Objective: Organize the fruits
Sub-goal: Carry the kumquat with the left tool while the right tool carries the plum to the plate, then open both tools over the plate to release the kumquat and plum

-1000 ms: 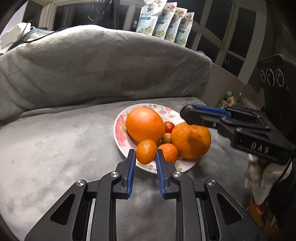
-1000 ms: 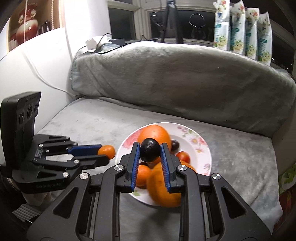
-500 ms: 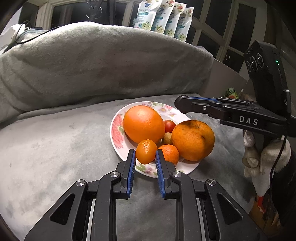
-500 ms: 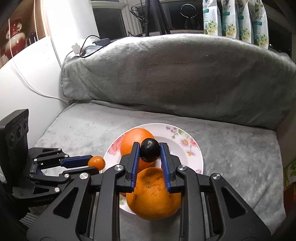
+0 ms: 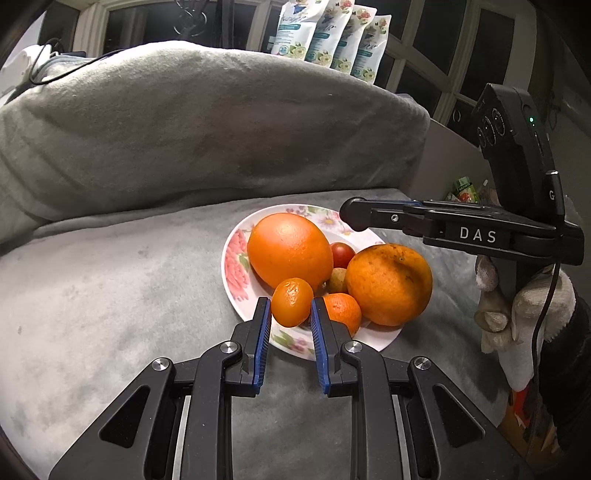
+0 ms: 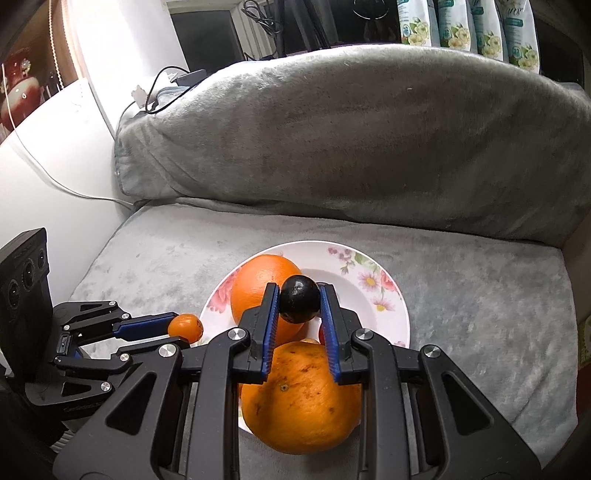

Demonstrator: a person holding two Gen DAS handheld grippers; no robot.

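My left wrist camera sits behind my left jaws and looks forward and down along them, close over the near rim of the floral plate, with the grey cushion rising behind. My right gripper reaches in from that view's right side. My right wrist camera looks down along my right jaws from the plate's other side, nearer still, so the big orange fills its lower middle. There my left gripper shows at the left edge. Both views share the plate, the cushion and the pouches on the sill.
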